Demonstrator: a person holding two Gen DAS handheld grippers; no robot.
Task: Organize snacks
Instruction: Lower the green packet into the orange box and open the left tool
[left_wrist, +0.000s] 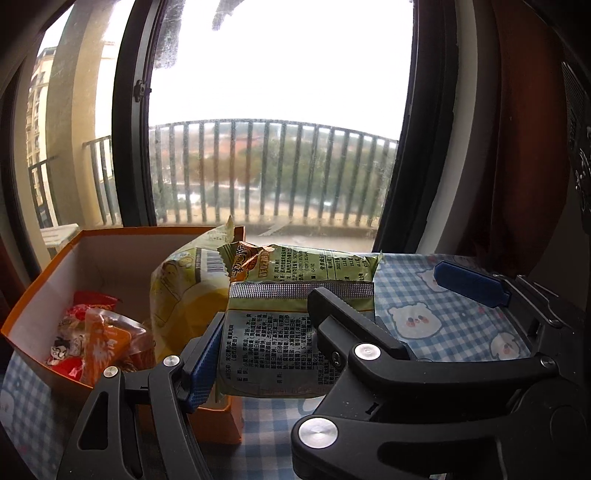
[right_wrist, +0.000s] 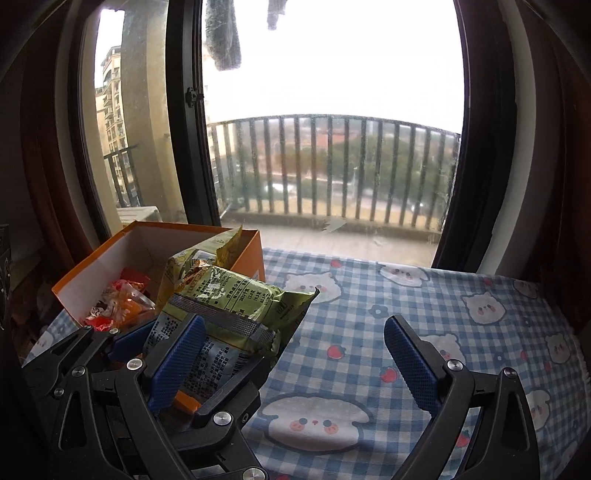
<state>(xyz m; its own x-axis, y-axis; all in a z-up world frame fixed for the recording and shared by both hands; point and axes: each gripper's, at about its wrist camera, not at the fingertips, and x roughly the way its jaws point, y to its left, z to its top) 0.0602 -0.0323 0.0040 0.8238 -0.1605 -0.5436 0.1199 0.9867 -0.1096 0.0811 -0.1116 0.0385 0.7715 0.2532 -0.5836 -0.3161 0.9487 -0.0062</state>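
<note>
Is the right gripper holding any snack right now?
No, the right gripper stands open over the checked tablecloth, nothing between its fingers; the green snack bag sits in the left gripper.

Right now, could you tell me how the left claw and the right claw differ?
The left claw is shut on the green snack packet; the right claw stands open and holds nothing. The left claw is beside the orange box; the right claw is over bare checked tablecloth. Both have blue pads.
</note>
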